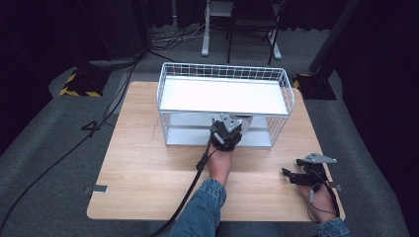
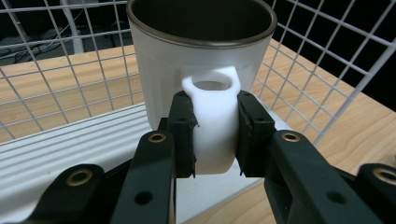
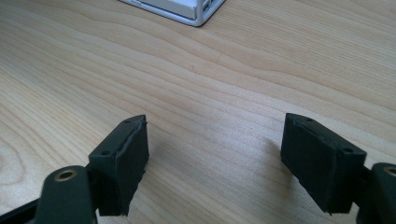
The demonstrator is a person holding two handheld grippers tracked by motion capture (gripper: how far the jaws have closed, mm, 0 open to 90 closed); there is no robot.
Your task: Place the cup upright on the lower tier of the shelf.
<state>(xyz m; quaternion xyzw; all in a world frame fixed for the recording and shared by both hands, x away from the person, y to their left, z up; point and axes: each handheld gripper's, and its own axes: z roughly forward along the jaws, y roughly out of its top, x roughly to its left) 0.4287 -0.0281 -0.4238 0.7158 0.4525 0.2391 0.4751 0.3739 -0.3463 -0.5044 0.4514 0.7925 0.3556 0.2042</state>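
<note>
Nearest the person, the right tool (image 1: 291,175) rests low over the wooden surface (image 1: 148,168) near its front right corner, its jaws spread wide apart with nothing between them; the right gripper view shows bare wood grain between the two black pads (image 3: 123,158) and a corner of the white rack's base at the top edge. Further in, the left forearm in a denim sleeve (image 1: 202,207) reaches forward from the bottom centre, and the left tool (image 1: 226,132) sits at the open front of the white wire rack (image 1: 225,103), at its lower level. There its jaws are clamped on the white handle (image 2: 212,126) of a white mug (image 2: 201,56) with a dark interior, which stands upright on the rack's ribbed bottom tray (image 2: 70,144). Wire mesh surrounds the mug behind and to the sides.
</note>
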